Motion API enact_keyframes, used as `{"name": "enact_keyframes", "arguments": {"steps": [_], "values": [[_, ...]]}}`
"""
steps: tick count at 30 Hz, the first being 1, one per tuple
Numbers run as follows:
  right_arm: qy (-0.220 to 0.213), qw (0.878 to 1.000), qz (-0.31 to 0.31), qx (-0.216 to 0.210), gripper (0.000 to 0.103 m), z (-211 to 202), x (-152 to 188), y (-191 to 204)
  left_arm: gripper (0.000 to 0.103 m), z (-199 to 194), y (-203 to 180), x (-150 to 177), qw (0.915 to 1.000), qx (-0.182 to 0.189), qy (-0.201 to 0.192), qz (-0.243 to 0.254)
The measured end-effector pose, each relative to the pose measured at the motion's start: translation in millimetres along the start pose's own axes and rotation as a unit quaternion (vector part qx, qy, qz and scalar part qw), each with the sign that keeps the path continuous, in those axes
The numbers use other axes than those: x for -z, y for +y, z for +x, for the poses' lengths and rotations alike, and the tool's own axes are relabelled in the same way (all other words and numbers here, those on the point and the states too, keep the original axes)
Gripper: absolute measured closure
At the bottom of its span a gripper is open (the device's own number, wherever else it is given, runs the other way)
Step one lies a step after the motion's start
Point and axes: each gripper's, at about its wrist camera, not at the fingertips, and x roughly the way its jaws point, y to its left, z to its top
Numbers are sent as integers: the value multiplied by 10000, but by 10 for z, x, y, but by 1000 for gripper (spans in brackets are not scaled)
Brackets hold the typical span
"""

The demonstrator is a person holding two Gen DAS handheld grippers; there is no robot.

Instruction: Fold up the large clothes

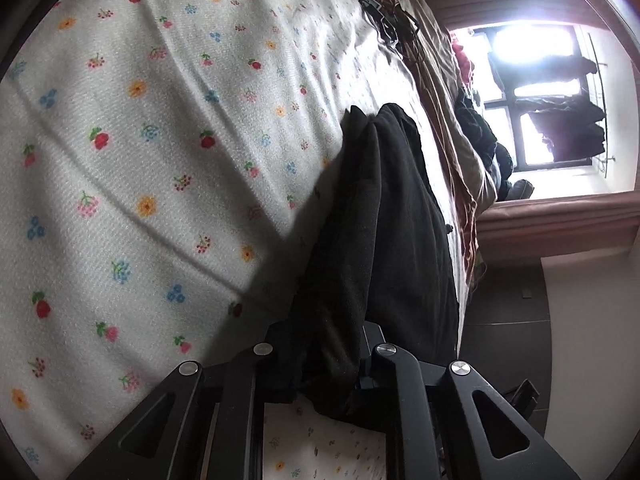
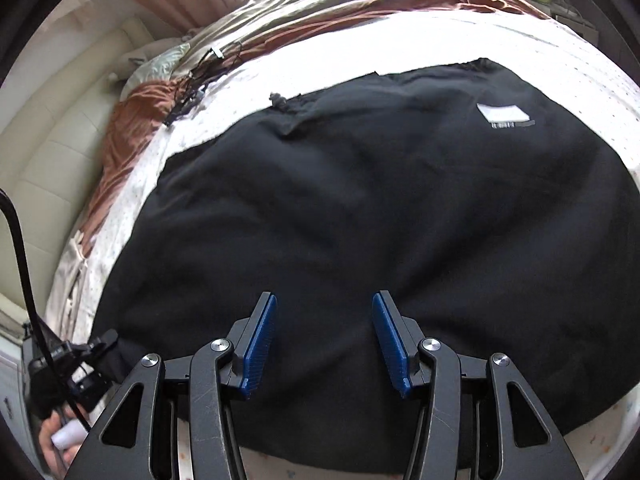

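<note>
A large black garment (image 2: 360,208) lies spread flat on the floral bed sheet (image 2: 592,72), with a white label (image 2: 502,113) near its far right. My right gripper (image 2: 324,304) hovers over its near part, open and empty, blue pads (image 2: 260,344) apart. The left gripper also shows at the lower left of the right wrist view (image 2: 106,340), clamped on the garment's left edge. In the left wrist view my left gripper (image 1: 320,344) is shut on a bunched fold of the black garment (image 1: 380,220), which stretches away over the floral sheet (image 1: 140,160).
A brown and beige duvet (image 2: 320,20) lies bunched along the far side of the bed. Black cables (image 2: 200,76) lie on the sheet near it. A cream padded headboard (image 2: 52,152) is at the left. A bright window (image 1: 540,92) and a clothes pile (image 1: 484,140) lie beyond the bed.
</note>
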Motion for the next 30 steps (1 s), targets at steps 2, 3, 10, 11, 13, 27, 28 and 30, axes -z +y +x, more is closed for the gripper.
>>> {"name": "enact_keyframes", "arguments": {"steps": [2,3,10,11,13,27,28,30], "values": [[92,9999,-103,67,52,-3,85,21,85,-12,18,-3,10000,72,26,-17],[157,9997,-159,106,52,-7,121,29,86,-23,20,3,10000,92,28,-3],[542,9984,-136,-43,52,-42,324,-47,86,-39,49,22,9998,207,49,-1],[543,9985,-104,-30,52,-62,321,-43,86,-38,55,15,9997,221,54,-2],[410,9992,-22,-35,52,-111,322,1,86,-52,55,21,9997,257,50,0],[80,9987,-174,466,80,443,-333,301,86,-119,65,71,9994,248,-37,-233],[74,9987,-141,475,81,488,-397,288,86,-118,62,74,9994,233,-41,-252],[74,9989,-23,460,83,575,-512,275,86,-111,66,78,9992,232,-37,-314]]}}
